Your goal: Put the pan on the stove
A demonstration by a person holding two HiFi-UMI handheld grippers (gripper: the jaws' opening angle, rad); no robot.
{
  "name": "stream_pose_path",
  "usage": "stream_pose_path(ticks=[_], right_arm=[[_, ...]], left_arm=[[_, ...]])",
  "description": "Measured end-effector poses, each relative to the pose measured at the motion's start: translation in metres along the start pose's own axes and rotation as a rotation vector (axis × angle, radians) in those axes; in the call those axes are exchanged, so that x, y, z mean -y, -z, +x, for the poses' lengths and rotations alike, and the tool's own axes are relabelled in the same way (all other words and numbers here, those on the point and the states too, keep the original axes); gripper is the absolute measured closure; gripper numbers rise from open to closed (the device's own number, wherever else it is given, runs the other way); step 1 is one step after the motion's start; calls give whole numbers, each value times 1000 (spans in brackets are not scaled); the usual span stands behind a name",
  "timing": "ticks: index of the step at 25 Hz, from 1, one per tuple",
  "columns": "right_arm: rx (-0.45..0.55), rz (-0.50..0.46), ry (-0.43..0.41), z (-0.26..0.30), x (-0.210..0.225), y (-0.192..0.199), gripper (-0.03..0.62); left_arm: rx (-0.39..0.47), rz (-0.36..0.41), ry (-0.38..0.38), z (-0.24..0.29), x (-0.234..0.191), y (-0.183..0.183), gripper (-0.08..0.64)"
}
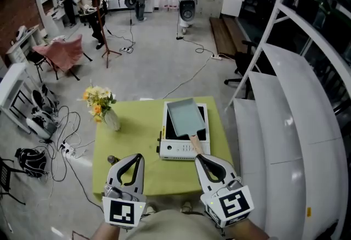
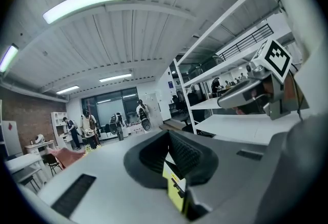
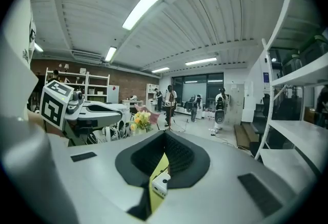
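Note:
A grey-blue rectangular pan point(image 1: 186, 117) with a wooden handle point(image 1: 194, 143) lies on the white portable stove point(image 1: 174, 150), which stands on the green table point(image 1: 131, 140). My right gripper point(image 1: 199, 158) is shut and empty, its tips just behind the end of the handle. To the left, my left gripper point(image 1: 138, 157) is also shut and empty, over the table's near part. In each gripper view the jaws meet with only a thin slit between them, for the left gripper point(image 2: 170, 156) and the right gripper point(image 3: 163, 154). Both point out across the room.
A vase of yellow flowers point(image 1: 108, 115) stands at the table's far left corner. A small dark knob point(image 1: 111, 160) sits near the left gripper. White shelves point(image 1: 285, 123) run along the right. Cables and bags lie on the floor to the left; people stand far back.

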State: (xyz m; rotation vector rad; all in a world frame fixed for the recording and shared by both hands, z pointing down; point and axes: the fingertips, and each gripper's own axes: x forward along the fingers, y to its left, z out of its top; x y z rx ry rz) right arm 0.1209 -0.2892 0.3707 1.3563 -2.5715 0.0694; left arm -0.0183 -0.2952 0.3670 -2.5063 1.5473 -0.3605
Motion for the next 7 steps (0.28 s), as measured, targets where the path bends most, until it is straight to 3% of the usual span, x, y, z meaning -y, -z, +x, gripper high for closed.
stream_pose_path(ticks=[7], right_arm=[[29, -4, 15, -1, 7, -10, 586]], left_arm=[[25, 8, -3, -2, 1, -7, 554]])
